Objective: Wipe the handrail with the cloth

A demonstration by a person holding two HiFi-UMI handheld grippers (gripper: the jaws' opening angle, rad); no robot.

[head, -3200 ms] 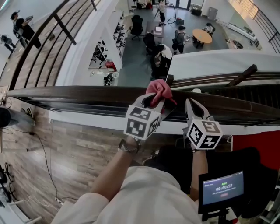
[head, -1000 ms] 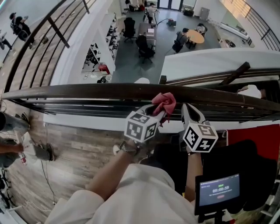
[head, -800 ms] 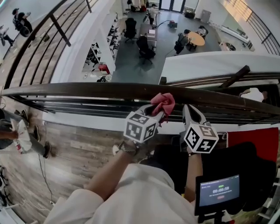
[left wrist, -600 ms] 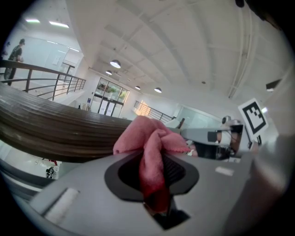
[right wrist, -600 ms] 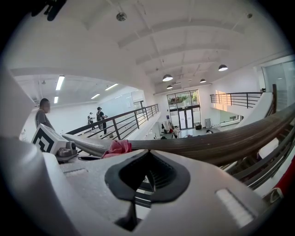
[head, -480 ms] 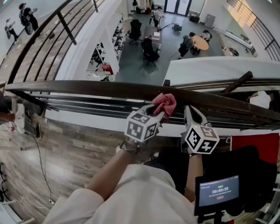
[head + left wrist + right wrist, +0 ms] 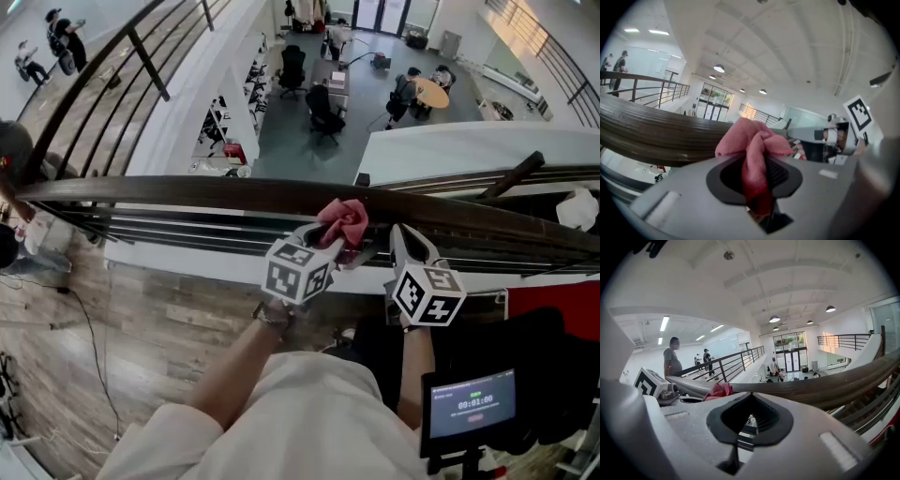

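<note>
Shifted slightly left along the handrail (image 7: 169, 193) since half a second ago: left gripper (image 7: 339, 242) with its load. Jaws clamped on the pink cloth (image 7: 343, 218), which is bunched above them at the rail's near edge. Right gripper (image 7: 403, 238) just beside, below the rail, jaws closed on nothing.

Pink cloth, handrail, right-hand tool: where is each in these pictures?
pink cloth (image 7: 752, 140): left gripper view, its bunched top.
handrail (image 7: 187, 192): head view, bare dark top surface, towards the left.
right gripper (image 7: 404, 236): head view, midway between its fingertips.
</note>
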